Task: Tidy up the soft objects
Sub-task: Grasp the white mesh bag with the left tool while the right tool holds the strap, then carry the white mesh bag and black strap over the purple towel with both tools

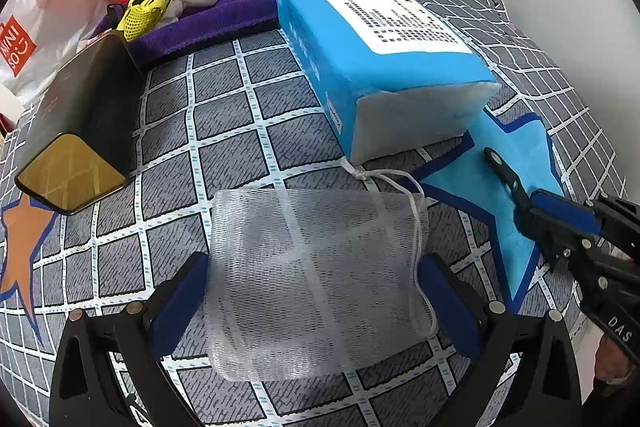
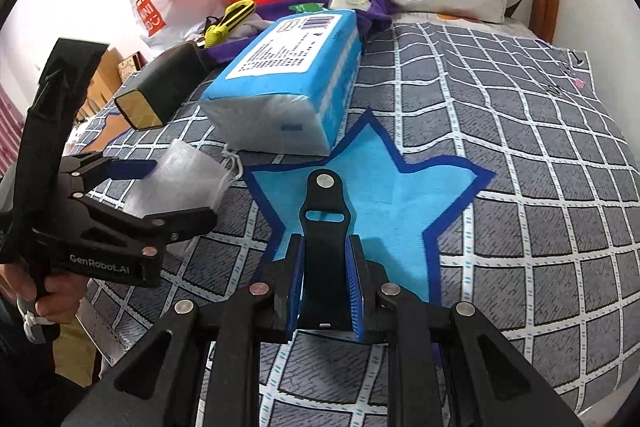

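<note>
Mesh pouch lies between wide left tongs; right tongs clamp black strap.

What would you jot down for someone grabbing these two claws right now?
Left claw: wide open, straddling the mesh bag lying flat on the bedspread; not gripping yet.
Right claw: shut on a black strap, held over the blue star.
Tissue pack lies just behind the bag.
Done: strap picked up.
Left: probably grip the bag, get the strap inside.
</note>
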A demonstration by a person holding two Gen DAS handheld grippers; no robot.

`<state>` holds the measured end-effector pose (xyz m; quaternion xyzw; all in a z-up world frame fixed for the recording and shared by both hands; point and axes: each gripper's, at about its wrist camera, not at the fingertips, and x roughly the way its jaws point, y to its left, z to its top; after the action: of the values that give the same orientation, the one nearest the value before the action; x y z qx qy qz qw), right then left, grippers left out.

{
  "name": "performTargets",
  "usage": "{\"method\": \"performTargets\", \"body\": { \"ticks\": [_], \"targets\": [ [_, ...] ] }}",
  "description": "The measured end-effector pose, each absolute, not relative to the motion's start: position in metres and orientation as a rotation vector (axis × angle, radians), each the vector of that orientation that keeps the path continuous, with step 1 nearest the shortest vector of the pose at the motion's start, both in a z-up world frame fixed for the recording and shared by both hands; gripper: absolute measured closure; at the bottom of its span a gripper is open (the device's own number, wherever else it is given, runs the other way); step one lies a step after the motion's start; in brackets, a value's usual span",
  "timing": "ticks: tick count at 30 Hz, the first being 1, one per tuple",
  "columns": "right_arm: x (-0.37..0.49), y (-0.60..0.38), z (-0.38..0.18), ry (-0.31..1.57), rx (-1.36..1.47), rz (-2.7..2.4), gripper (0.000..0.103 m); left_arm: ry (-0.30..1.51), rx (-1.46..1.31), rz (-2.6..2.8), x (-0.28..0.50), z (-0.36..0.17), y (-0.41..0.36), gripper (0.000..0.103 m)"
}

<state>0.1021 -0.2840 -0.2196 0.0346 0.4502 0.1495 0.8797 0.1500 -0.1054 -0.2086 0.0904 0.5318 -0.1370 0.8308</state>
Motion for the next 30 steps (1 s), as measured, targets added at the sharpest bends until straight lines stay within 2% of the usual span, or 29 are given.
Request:
{"method": "performTargets", "body": {
  "ticks": [2,6,8,10,11,13,15,17,30],
  "targets": [
    [0.103,-0.284,-0.219,0.94,0.075,0.308,0.083,1.116,0.195,-0.291,0.148,-0.207,-0.104,0.0],
    [0.101,-0.281,-0.219,0.941,0.06,0.3,0.083,1.07,0.184,-0.314,0.144,-0.201,-0.104,0.018],
    [0.101,-0.279,-0.219,0.944,0.058,0.301,0.083,1.053,0.181,-0.321,0.142,-0.199,-0.103,0.03],
    [0.1,-0.278,-0.219,0.946,0.054,0.304,0.083,1.045,0.164,-0.326,0.143,-0.195,-0.098,0.05],
    [0.1,-0.276,-0.218,0.947,0.052,0.306,0.083,1.043,0.155,-0.325,0.144,-0.194,-0.095,0.056],
    [0.099,-0.272,-0.217,0.949,0.044,0.311,0.083,1.049,0.125,-0.322,0.147,-0.193,-0.088,0.077],
    [0.098,-0.268,-0.215,0.948,0.038,0.318,0.083,1.06,0.085,-0.327,0.152,-0.194,-0.081,0.089],
    [0.097,-0.262,-0.212,0.947,0.03,0.328,0.083,1.075,0.035,-0.334,0.153,-0.194,-0.067,0.093],
    [0.099,-0.226,-0.19,0.938,-0.007,0.375,0.083,1.03,-0.086,-0.308,0.144,-0.171,-0.014,0.093]
  ]
}}
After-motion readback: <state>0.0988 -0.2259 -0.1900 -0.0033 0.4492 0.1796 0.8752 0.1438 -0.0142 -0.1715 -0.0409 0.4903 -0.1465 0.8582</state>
